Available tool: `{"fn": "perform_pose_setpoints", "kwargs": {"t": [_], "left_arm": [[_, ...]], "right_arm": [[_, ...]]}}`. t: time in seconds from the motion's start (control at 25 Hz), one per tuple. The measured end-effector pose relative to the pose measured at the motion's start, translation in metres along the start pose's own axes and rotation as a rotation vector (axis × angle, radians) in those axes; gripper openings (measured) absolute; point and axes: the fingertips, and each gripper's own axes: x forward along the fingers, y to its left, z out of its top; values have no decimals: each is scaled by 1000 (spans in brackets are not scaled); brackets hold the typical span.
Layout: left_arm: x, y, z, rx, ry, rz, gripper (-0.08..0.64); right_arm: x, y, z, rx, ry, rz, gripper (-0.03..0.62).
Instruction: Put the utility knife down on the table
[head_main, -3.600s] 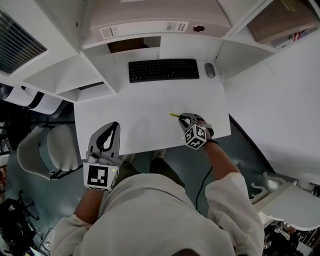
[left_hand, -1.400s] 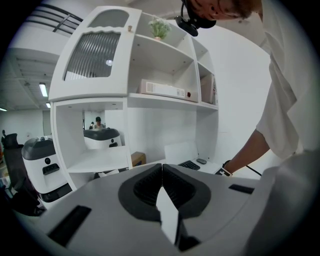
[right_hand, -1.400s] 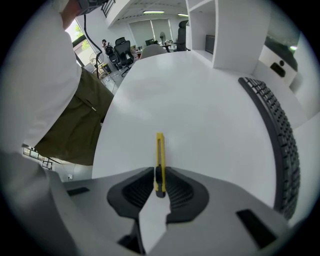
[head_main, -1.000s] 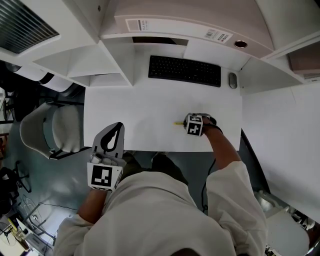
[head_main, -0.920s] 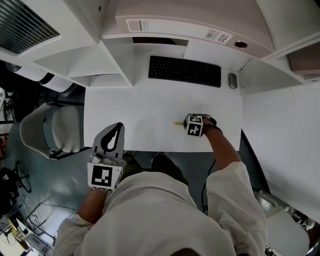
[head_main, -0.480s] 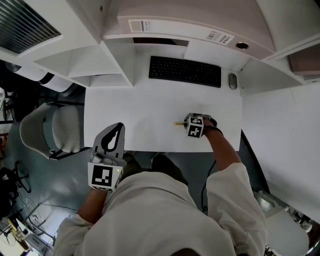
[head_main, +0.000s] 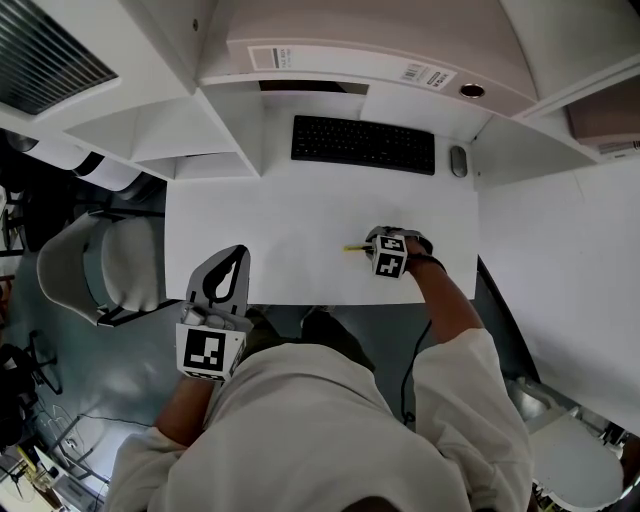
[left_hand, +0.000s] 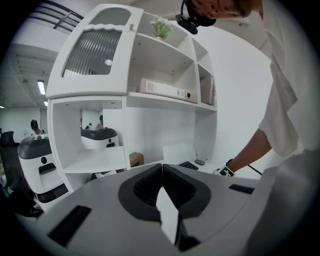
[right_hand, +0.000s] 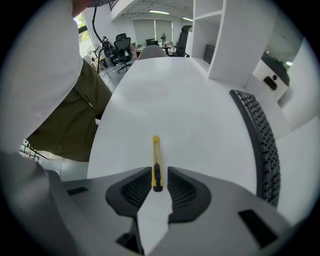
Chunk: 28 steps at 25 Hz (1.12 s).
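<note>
The yellow utility knife (right_hand: 156, 159) lies flat on the white table (head_main: 280, 215), and its black rear end sits between the jaws of my right gripper (right_hand: 156, 173). Those jaws are opening, and a thin gap shows on each side of the knife. In the head view the knife's yellow tip (head_main: 352, 248) sticks out to the left of the right gripper (head_main: 383, 246), which points steeply down at the table. My left gripper (head_main: 228, 262) hovers at the table's near edge, shut with nothing in it (left_hand: 162, 167).
A black keyboard (head_main: 363, 144) and a grey mouse (head_main: 458, 161) lie at the back of the table under white shelving (head_main: 200, 140). A grey chair (head_main: 90, 280) stands to the left. The keyboard (right_hand: 257, 135) lies to the right of the knife.
Over the last second the right gripper has stayed over the knife at the same spot on the table. The left gripper has not moved. The head camera shifted slightly.
</note>
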Motion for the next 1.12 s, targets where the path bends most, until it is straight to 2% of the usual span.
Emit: {"fn": "perform_pose_setpoints", "kwargs": {"t": [0.2,0.44,1.12], "left_arm": [[4,-5,4,-1,-6,-28,6],[11,-16,9,8,-17,-75,6],[29,-35,25,50,-67,-185,6]], "right_arm": [[-21,1,2,17,-34,-51,103],[-52,2,4,95,-96,-124,103],[-170,3,8,451,-368,-412,94]]}}
